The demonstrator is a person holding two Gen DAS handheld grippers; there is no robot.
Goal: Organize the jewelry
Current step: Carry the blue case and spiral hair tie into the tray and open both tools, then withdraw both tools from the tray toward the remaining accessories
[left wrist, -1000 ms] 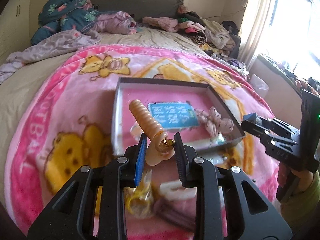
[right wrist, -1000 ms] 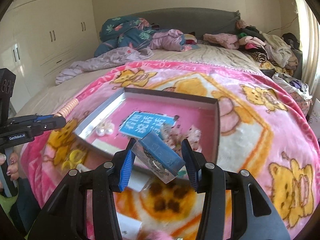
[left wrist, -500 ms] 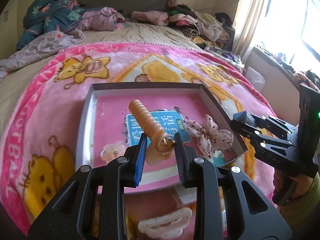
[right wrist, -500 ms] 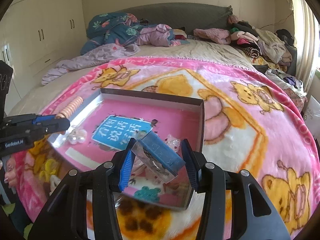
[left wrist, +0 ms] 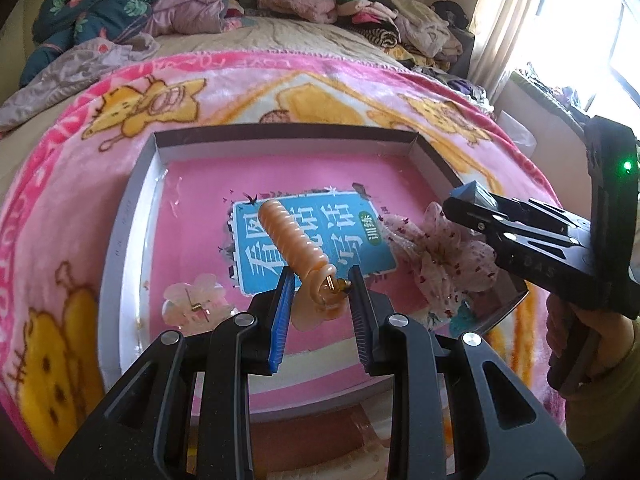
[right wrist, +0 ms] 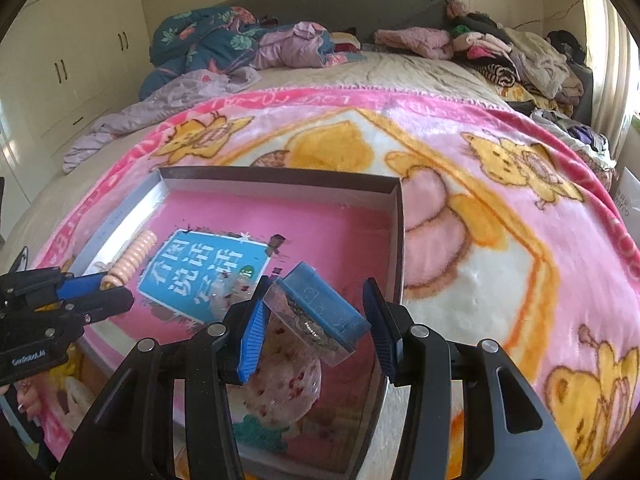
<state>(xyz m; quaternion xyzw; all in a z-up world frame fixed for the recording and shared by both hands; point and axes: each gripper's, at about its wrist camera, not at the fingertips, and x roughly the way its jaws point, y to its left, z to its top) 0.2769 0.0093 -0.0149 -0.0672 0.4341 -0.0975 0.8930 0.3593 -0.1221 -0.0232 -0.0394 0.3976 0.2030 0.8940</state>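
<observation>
A shallow grey box (left wrist: 132, 208) with a pink floor lies on the blanket; it also shows in the right wrist view (right wrist: 280, 178). My left gripper (left wrist: 320, 296) is shut on an orange ribbed hair clip (left wrist: 294, 240) and holds it over the box's middle. My right gripper (right wrist: 316, 320) is shut on a small blue-lidded clear case (right wrist: 320, 312) and holds it over the box's right part. In the box lie a pale pink clip (left wrist: 196, 304) and a floral scrunchie (left wrist: 452, 256).
A pink cartoon blanket (right wrist: 480, 200) covers the bed. Piles of clothes (right wrist: 500, 52) and bedding (right wrist: 208, 40) lie at the far side. White wardrobes (right wrist: 68, 60) stand left. A window (left wrist: 600, 20) is on the right.
Both grippers moved forward over the box with their loads. The loose items in front of the box have dropped out of view below.
</observation>
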